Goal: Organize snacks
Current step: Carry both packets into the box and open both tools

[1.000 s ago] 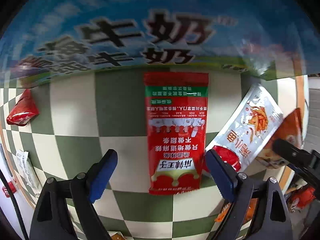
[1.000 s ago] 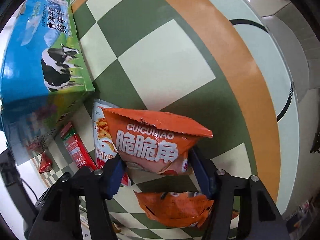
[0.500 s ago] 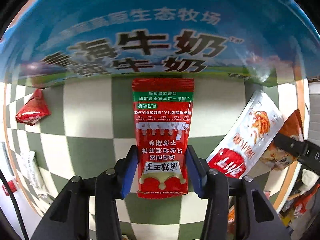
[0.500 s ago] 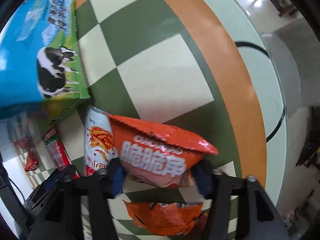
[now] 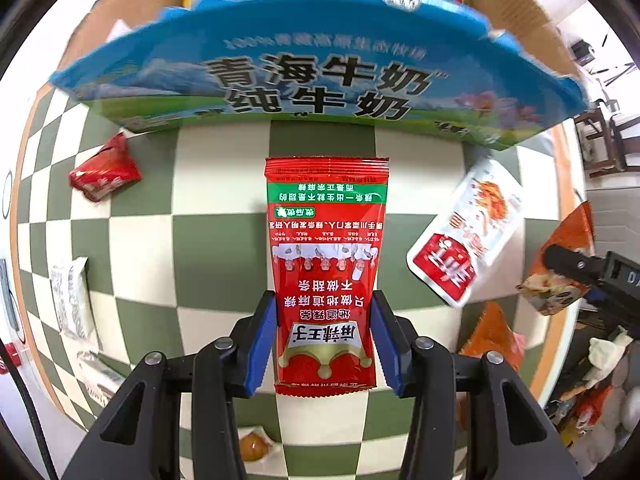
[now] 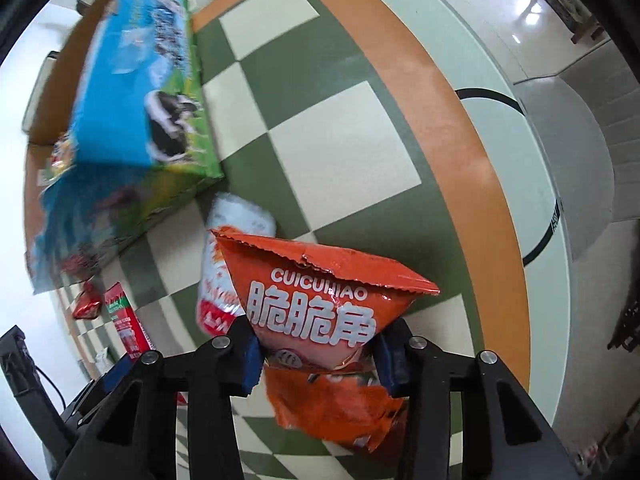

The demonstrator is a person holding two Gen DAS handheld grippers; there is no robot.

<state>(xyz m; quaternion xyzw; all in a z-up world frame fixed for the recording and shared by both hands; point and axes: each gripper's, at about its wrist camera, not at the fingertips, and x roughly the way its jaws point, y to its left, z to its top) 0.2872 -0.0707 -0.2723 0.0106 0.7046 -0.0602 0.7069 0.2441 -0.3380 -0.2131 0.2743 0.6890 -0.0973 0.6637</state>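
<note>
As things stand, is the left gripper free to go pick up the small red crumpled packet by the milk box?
Probably not yet: the left gripper is shut on the red sachet. The path over the checkered table to the red crumpled packet looks unobstructed otherwise.

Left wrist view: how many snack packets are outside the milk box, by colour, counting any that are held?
Red: 2, tall red packet in the left gripper, small red packet
Orange: 2, upper orange bag, lower orange bag
White and red: 1, white-red packet
Pale: 2, white packet, silvery packet
Clear with yellow: 1, clear wrapper
Total: 8
</note>
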